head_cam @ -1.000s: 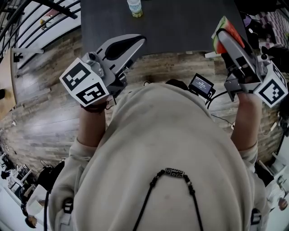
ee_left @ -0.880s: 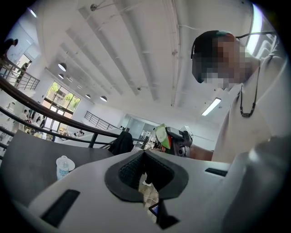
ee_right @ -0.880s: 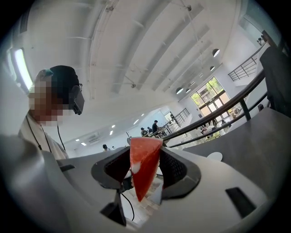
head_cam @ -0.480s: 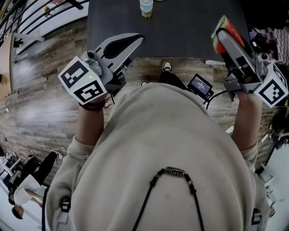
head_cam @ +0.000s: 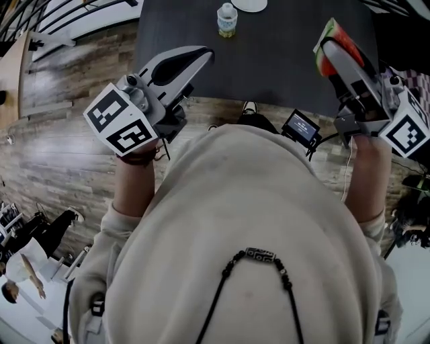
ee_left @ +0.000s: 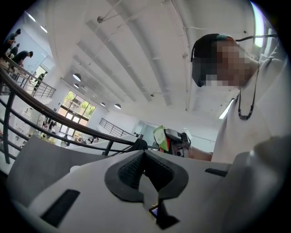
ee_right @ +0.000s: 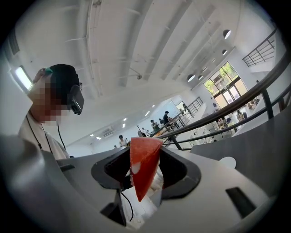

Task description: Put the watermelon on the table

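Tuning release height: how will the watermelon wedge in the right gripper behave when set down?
The watermelon shows no squashing between the right gripper's jaws, so probably stiff. Narrow and pointed, it likely tips onto a flat side on the table.

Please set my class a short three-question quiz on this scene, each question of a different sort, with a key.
1. True or false: the watermelon already lies on the table.
2. What stands on the table? A: a bottle. B: a kettle. C: a pan.
3. Fill the gap: the watermelon sits between the jaws of the ____ gripper.

Key
1. False: it is held up, off the table.
2. A.
3. Right: the right gripper is shut on it.
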